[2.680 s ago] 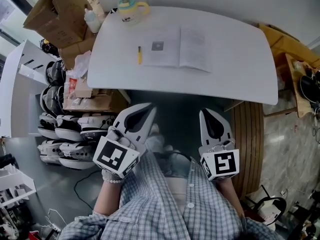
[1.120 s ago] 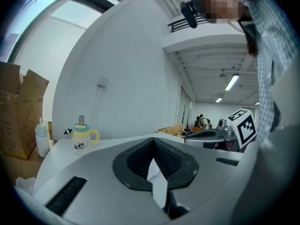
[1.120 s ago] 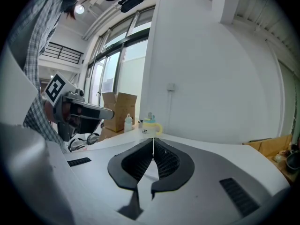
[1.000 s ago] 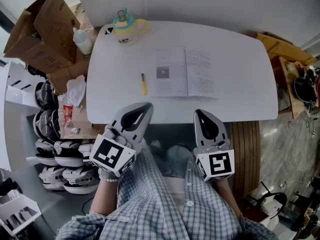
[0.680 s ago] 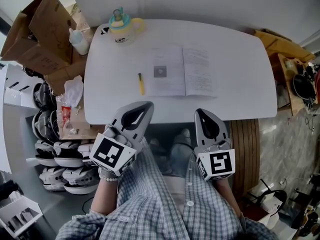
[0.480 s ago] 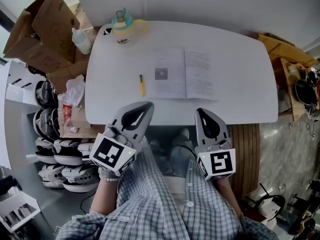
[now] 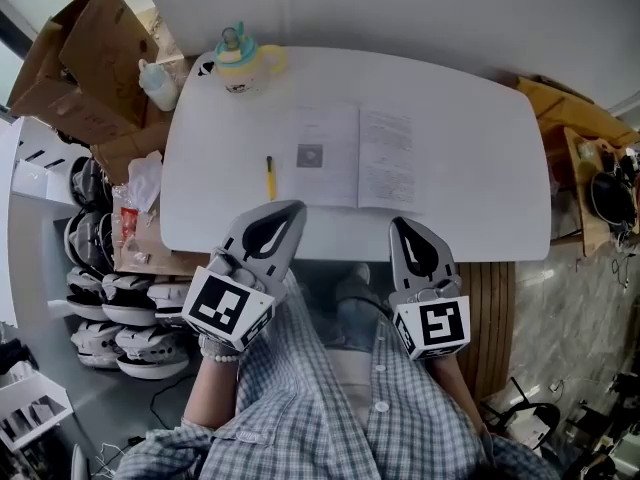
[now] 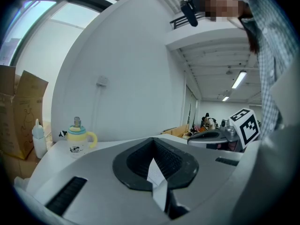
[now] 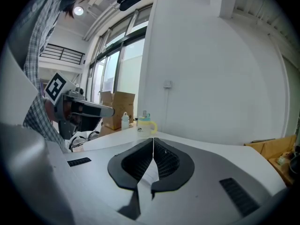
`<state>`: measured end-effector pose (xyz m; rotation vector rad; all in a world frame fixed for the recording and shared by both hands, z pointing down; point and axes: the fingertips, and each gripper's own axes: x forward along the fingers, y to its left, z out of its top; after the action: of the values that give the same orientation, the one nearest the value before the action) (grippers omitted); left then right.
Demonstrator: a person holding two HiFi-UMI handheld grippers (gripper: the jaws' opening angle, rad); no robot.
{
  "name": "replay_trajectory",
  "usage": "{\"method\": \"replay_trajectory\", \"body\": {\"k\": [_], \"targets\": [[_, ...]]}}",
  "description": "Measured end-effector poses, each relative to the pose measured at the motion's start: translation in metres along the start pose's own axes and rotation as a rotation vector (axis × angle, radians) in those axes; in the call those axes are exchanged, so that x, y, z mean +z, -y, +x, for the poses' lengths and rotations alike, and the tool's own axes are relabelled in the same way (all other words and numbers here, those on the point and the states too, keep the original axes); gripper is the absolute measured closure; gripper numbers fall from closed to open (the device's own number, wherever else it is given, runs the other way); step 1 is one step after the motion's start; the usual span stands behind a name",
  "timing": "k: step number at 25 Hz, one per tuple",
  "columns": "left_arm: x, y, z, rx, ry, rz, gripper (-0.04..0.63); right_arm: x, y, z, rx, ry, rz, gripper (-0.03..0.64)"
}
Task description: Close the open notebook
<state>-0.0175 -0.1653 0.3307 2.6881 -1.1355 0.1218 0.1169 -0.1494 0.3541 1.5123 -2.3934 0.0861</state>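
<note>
The left gripper (image 7: 293, 211) and the right gripper (image 7: 404, 225) hang side by side at the near edge of the white table (image 7: 480, 158). Both have their jaws pressed together, with nothing in them. Ahead at twelve o'clock the notebook (image 7: 355, 156) lies open and flat. A yellow pen (image 7: 270, 178) lies just beside it, at eleven o'clock. Farther off, also at eleven o'clock, stands a cup (image 7: 238, 60).

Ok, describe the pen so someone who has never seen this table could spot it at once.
Find the white table, then the open notebook near its middle. Just left of the notebook, not touching it, lies the pen. It is the only thin yellow stick there; the mug is squat.
</note>
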Motion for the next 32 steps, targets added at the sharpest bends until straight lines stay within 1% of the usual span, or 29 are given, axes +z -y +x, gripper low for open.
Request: {"method": "replay_trajectory", "body": {"k": [4,9,13,17,18,20,22,26,29,32], "targets": [[0.003,0.004,0.011,0.019,-0.001,-0.011,0.589,-0.018,0.012,0.006,0.035,-0.060,0.000,0.595],[-0.004,0.004,0.015,0.046,-0.023,-0.025,0.589,-0.045,0.016,0.014,0.084,-0.126,-0.003,0.597],[-0.010,0.002,0.016,0.069,-0.044,-0.039,0.589,-0.069,0.011,0.016,0.115,-0.171,0.020,0.597],[-0.015,0.003,0.017,0.085,-0.056,-0.050,0.589,-0.094,-0.001,0.023,0.178,-0.222,0.018,0.595],[-0.016,0.003,0.016,0.089,-0.061,-0.052,0.589,-0.102,-0.004,0.025,0.189,-0.236,0.032,0.595],[-0.019,0.003,0.015,0.099,-0.069,-0.056,0.589,-0.116,-0.007,0.028,0.202,-0.258,0.089,0.595],[-0.021,0.003,0.013,0.108,-0.074,-0.059,0.589,-0.128,-0.006,0.031,0.195,-0.273,0.170,0.595],[-0.024,0.002,0.009,0.129,-0.082,-0.066,0.589,-0.148,0.004,0.039,0.159,-0.288,0.402,0.595],[-0.027,0.000,0.007,0.143,-0.087,-0.072,0.589,-0.162,0.005,0.046,0.162,-0.297,0.510,0.595],[-0.030,0.000,0.006,0.151,-0.093,-0.076,0.589,-0.176,0.006,0.052,0.157,-0.316,0.596,0.594]]}}
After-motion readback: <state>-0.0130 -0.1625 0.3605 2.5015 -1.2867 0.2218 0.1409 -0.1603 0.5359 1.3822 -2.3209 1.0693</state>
